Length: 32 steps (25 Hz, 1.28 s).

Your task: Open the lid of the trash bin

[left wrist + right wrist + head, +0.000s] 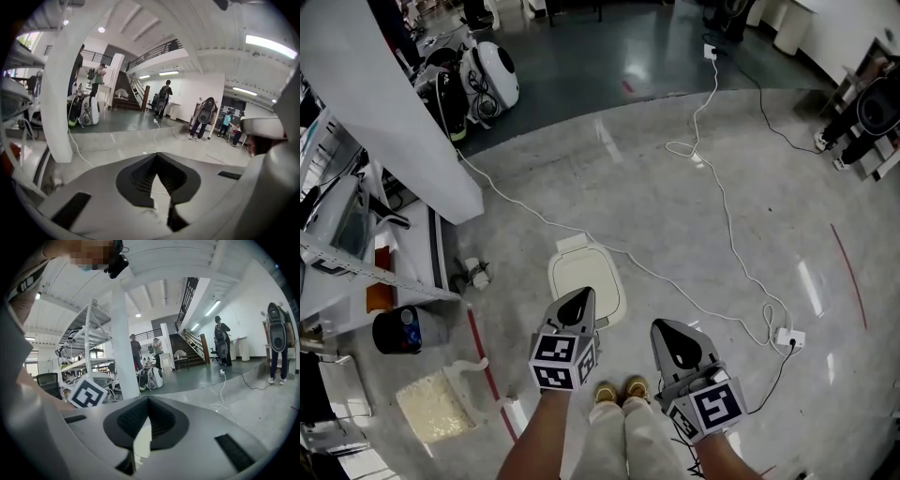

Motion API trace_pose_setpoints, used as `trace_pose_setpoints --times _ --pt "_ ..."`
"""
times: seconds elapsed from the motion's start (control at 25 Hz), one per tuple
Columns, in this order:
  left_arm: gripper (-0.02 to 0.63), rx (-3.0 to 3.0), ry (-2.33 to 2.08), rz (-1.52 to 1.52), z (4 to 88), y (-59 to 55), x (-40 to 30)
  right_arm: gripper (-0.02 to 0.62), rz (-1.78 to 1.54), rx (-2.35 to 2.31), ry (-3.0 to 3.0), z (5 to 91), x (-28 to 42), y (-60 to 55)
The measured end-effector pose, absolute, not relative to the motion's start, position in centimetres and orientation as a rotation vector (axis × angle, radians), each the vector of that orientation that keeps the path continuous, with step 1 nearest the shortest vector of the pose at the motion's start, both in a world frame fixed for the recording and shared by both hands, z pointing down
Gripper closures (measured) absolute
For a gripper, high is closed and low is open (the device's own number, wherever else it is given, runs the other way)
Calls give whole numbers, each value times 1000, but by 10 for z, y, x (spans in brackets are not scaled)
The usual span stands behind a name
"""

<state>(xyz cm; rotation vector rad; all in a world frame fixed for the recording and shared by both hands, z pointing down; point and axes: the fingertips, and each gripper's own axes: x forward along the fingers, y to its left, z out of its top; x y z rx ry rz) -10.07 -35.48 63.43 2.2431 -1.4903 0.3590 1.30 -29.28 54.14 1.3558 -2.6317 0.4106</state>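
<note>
A cream-white trash bin (pixel 584 274) stands on the grey floor just ahead of my feet, its lid down flat. My left gripper (pixel 578 300) hangs over the bin's near edge in the head view, jaws shut with nothing between them. My right gripper (pixel 675 335) is held to the right of the bin, apart from it, also shut and empty. In the left gripper view the left gripper (pixel 157 161) points out over the floor, its pads meeting at the tip. The right gripper (pixel 147 404) shows the same in the right gripper view. The bin is not clearly seen in either gripper view.
A thick white pillar (pixel 389 103) and a metal shelf unit (pixel 356 258) stand to the left, with a black can (pixel 394 330) and a white bag (pixel 431 405) beside them. A white cable (pixel 722 216) runs across the floor to an adapter (pixel 789 337). Red tape (pixel 483 361) marks the floor.
</note>
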Motion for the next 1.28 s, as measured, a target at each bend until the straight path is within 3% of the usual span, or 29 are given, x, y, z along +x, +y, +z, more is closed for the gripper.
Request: trace_pose_setpoints --times 0.64,1.28 --pt "617 1559 -1283 779 902 -298 -110 568 536 1346 -2557 607 14 -296" --pt "616 1522 -1252 782 940 -280 -104 568 603 1337 -2516 638 18 -289"
